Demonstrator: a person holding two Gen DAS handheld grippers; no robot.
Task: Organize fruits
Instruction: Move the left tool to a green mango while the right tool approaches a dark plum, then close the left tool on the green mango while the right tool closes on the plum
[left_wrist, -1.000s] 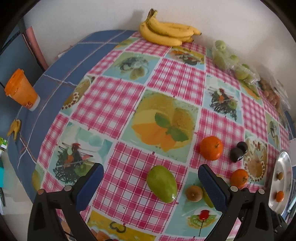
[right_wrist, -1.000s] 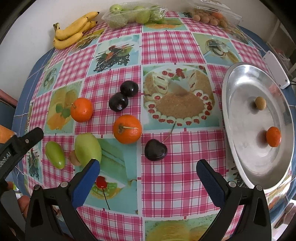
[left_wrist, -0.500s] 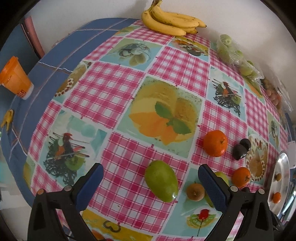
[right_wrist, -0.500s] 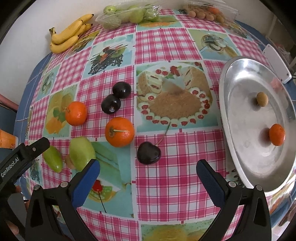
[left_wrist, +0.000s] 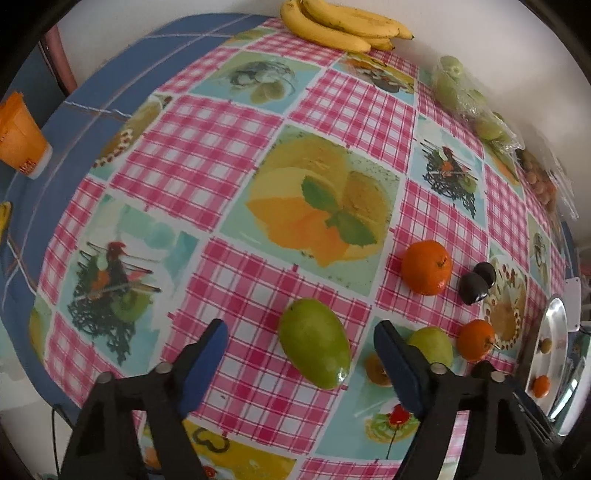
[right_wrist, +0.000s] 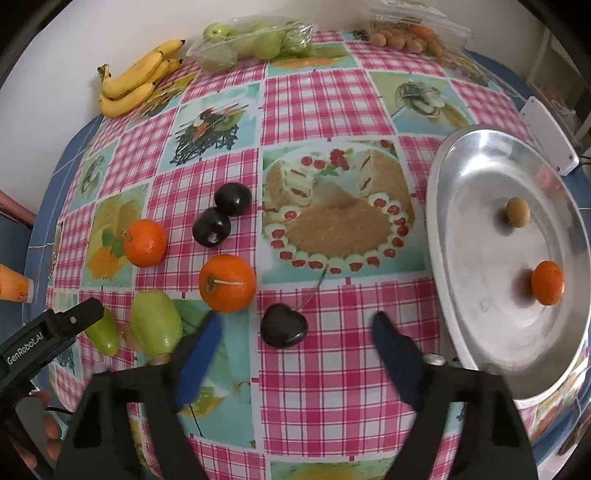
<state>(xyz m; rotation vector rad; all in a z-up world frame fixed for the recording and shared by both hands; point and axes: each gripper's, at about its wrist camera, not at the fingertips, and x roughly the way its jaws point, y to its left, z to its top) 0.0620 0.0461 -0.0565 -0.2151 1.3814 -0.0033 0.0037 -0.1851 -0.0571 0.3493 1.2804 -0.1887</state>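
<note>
A green mango (left_wrist: 314, 347) lies on the checked tablecloth between the blue pads of my left gripper (left_wrist: 299, 332). Its jaws are closing, and the pads stand clear of the fruit. In the right wrist view a dark heart-shaped cherry (right_wrist: 283, 325) with a stem sits between the pads of my right gripper (right_wrist: 297, 323). Those jaws are closing too, with gaps on both sides of the cherry. The silver tray (right_wrist: 476, 177) at the right holds a small orange (right_wrist: 547, 282) and a small brown fruit (right_wrist: 518, 211).
Two oranges (right_wrist: 227, 282) (right_wrist: 144, 242), two dark plums (right_wrist: 221, 214) and a green pear (right_wrist: 157, 326) lie left of the cherry. Bananas (right_wrist: 136, 83), a bag of green apples (right_wrist: 255, 40) and a box of small fruits (right_wrist: 406, 38) line the far edge. An orange cup (left_wrist: 18, 136) stands far left.
Both grippers' jaws have narrowed around their fruit. The left view has tipped further down, so the mango sits more centrally between the pads.
</note>
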